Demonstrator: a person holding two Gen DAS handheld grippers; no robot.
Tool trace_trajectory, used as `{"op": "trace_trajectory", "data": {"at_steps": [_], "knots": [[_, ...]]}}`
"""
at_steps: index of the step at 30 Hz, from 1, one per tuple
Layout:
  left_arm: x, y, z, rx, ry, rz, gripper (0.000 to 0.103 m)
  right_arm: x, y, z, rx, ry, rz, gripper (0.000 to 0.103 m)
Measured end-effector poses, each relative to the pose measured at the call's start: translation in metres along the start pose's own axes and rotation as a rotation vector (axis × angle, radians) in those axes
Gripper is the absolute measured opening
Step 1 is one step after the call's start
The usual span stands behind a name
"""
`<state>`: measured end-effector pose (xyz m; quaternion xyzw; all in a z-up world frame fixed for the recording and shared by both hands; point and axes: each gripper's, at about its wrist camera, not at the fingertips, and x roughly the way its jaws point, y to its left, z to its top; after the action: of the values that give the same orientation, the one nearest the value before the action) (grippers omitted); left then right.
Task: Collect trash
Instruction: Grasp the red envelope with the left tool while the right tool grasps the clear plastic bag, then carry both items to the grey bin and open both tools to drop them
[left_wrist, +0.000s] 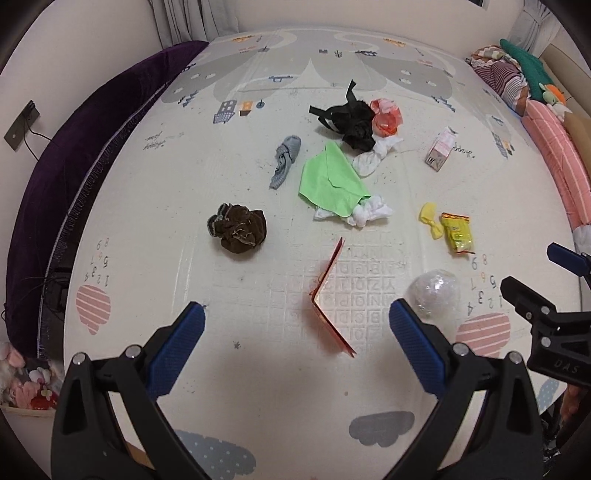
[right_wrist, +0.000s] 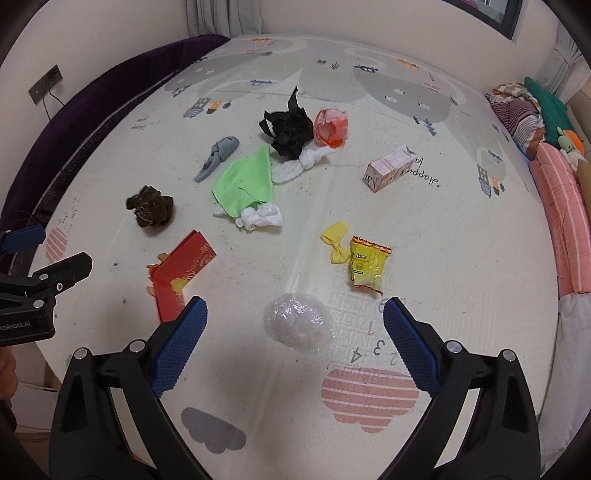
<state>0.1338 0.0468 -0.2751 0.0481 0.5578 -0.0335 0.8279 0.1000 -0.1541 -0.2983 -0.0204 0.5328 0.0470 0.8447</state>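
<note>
both grippers spread wide, empty. right gripper (right_wrist: 291, 314) sits lined up on the clear plastic wad (right_wrist: 297, 323) between its fingers, nearest on the mat (right_wrist: 258, 406) — drop straight, close low, it's crinkly and will squash. left gripper (left_wrist: 297, 317) brackets the red envelope (left_wrist: 330, 295), folded, standing on edge — pinch the fold. farther: yellow wrapper (right_wrist: 369, 269), pink carton (right_wrist: 391, 171)

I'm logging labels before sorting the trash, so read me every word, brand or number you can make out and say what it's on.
"LiPO": yellow snack wrapper; its smaller print is unreadable.
"Happy": script on the play mat, seen upside down.
"1 2 3 4 5 6 7 8 9": digits printed on the mat, upside down.
Alphabet letter tiles embossed on the mat; individual letters are mostly unclear.
"DAS": right claw body.
"enRobot.AI": left claw body, cut off at the edge.
Pink carton: print too small.
</note>
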Motion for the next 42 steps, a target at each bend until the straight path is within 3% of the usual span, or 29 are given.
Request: {"op": "trace_trajectory", "data": {"at_steps": [7,10,12,13,14,15,16,17,19,21,30,36,42], "knots": [[0.099,-0.012,-0.004,0.004,0.04,-0.002,0.095,0.096,-0.004,-0.019,-0.008,0.05,-0.011,0.093],[0.131,-0.012,-0.016,0.014,0.102,-0.006,0.054,0.123,-0.003,-0.028,-0.007,0.082,-0.003,0.093],[0.153,-0.01,-0.021,-0.005,0.147,-0.032,0.04,0.137,-0.001,-0.035,-0.004,0.105,0.008,0.093],[0.159,-0.009,-0.025,-0.008,0.167,-0.039,0.026,0.143,0.0,-0.038,-0.007,0.118,0.013,0.091],[0.164,-0.009,-0.028,-0.01,0.177,-0.047,0.016,0.148,0.001,-0.041,-0.012,0.129,0.021,0.083],[0.167,-0.009,-0.031,-0.015,0.18,-0.052,0.011,0.152,0.001,-0.044,-0.02,0.146,0.032,0.06],[0.167,-0.008,-0.034,-0.023,0.171,-0.055,0.009,0.156,0.002,-0.045,-0.025,0.159,0.046,0.051],[0.165,-0.007,-0.036,-0.032,0.161,-0.067,0.006,0.157,0.002,-0.046,-0.026,0.159,0.058,0.049],[0.159,-0.005,-0.039,-0.054,0.149,-0.082,0.003,0.155,0.002,-0.044,-0.046,0.153,0.068,0.04],[0.151,-0.002,-0.042,-0.072,0.133,-0.083,0.002,0.147,0.0,-0.04,-0.047,0.139,0.085,0.038],[0.093,0.035,-0.079,-0.299,0.08,-0.087,0.002,0.097,0.018,-0.019,-0.177,0.095,0.161,0.037],[0.039,0.085,-0.13,-0.509,0.032,0.014,0.002,0.063,0.088,-0.017,-0.385,0.064,0.267,0.037],[-0.021,0.154,-0.226,-0.75,0.02,0.15,0.002,0.023,0.2,-0.043,-0.65,0.035,0.404,0.038]]}}
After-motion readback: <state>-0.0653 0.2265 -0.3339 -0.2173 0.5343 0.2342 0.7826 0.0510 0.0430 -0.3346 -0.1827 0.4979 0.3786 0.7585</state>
